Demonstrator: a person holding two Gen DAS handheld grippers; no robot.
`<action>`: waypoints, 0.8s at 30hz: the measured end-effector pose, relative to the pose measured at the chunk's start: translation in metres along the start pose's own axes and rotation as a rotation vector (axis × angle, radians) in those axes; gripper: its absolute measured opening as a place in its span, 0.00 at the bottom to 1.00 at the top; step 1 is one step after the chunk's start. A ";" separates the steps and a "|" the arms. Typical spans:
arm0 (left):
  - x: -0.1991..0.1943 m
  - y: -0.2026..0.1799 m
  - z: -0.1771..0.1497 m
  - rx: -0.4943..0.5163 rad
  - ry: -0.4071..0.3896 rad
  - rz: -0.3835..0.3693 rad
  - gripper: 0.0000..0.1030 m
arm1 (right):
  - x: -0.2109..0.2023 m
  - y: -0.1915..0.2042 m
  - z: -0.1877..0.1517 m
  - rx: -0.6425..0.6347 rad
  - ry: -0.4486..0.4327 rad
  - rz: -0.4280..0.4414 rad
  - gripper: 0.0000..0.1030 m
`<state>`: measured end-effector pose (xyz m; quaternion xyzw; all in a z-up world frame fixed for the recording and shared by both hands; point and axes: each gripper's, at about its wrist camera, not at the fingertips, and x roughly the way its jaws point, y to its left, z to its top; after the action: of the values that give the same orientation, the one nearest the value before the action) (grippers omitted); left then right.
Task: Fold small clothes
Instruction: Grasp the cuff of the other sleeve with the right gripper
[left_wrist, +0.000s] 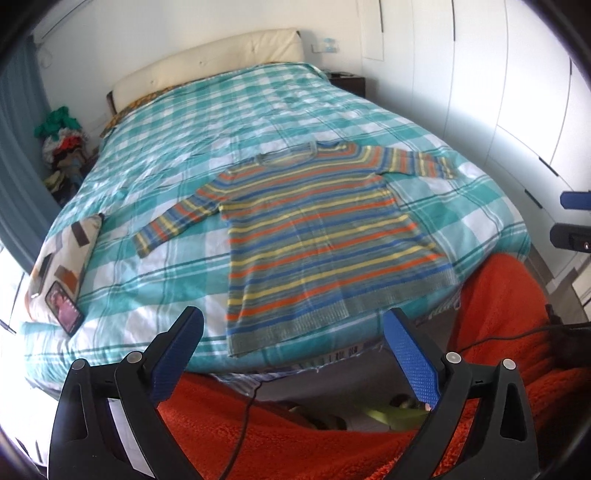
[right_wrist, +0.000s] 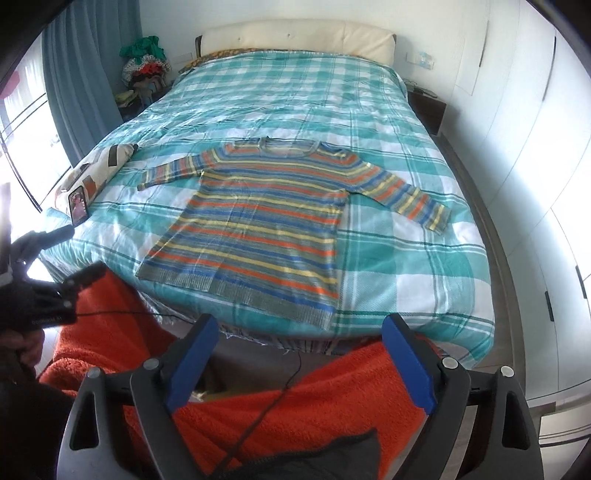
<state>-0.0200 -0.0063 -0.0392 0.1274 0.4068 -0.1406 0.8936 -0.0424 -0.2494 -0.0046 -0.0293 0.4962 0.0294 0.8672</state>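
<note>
Striped sweater (left_wrist: 314, 229) lies flat, sleeves spread, on checked bedspread (left_wrist: 184, 122).

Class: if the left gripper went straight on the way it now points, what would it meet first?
Probably the striped sweater lying flat on the bed, near its bottom hem. The left gripper is open and empty, with nothing visibly between; depth is uncertain.

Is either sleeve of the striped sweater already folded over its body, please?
No, both sleeves of the sweater lie spread out flat to its sides on the bed.
</note>
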 end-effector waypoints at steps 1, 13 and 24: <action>0.004 -0.002 0.001 0.004 0.010 -0.001 0.96 | 0.002 0.000 0.002 0.008 -0.002 0.000 0.87; 0.043 0.011 0.032 -0.068 0.059 0.025 0.96 | 0.048 -0.025 0.027 0.072 0.028 0.043 0.88; 0.081 0.026 0.049 -0.123 0.140 0.054 0.96 | 0.131 -0.089 0.065 0.256 0.013 0.157 0.88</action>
<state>0.0744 -0.0115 -0.0670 0.0926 0.4724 -0.0817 0.8727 0.0868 -0.3299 -0.0833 0.1204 0.5023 0.0334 0.8556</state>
